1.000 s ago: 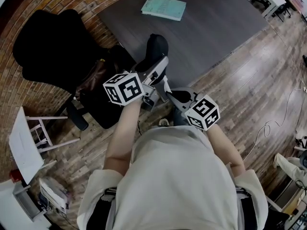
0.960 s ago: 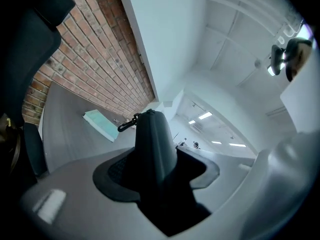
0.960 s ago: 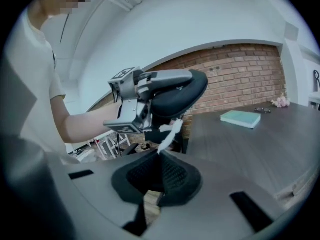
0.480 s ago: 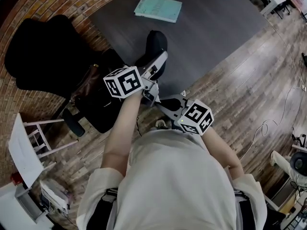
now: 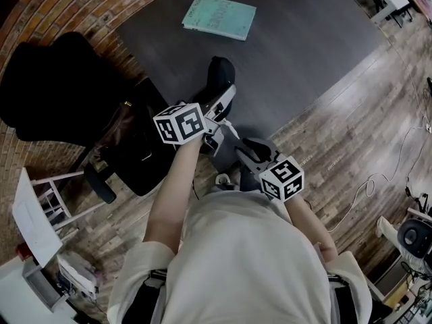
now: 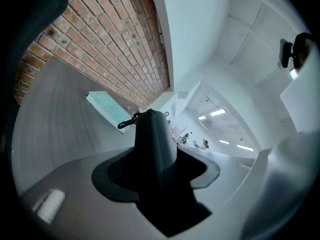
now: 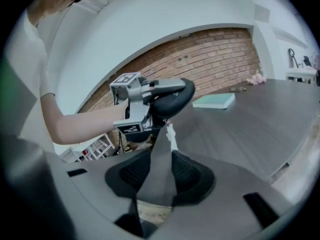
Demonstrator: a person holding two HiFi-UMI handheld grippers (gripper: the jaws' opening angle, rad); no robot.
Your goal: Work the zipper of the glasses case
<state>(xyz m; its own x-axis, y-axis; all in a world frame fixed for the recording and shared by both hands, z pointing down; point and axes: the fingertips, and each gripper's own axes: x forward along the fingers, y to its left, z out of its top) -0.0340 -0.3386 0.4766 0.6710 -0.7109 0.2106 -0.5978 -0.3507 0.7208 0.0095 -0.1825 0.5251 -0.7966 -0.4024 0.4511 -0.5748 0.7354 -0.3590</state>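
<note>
Glasses case (image 5: pixel 219 73): clamped lengthwise in left gripper (image 5: pixel 226 103); white zipper pull (image 7: pixel 171 134) hangs just ahead of right gripper (image 7: pixel 161 159), whose jaws have just been opening, narrow and empty.

The head view is looking steeply down from above the person (image 5: pixel 250 262), taking in the table (image 5: pixel 304 46), book (image 5: pixel 219 17) and floor (image 5: pixel 351 133) from well above. The left gripper view is riding close behind the case (image 6: pixel 155 154), facing low across the table toward the book and brick wall (image 6: pixel 100 39). The right gripper view is facing the left gripper (image 7: pixel 172 95) from near. All three are sharing case, table and book.
</note>
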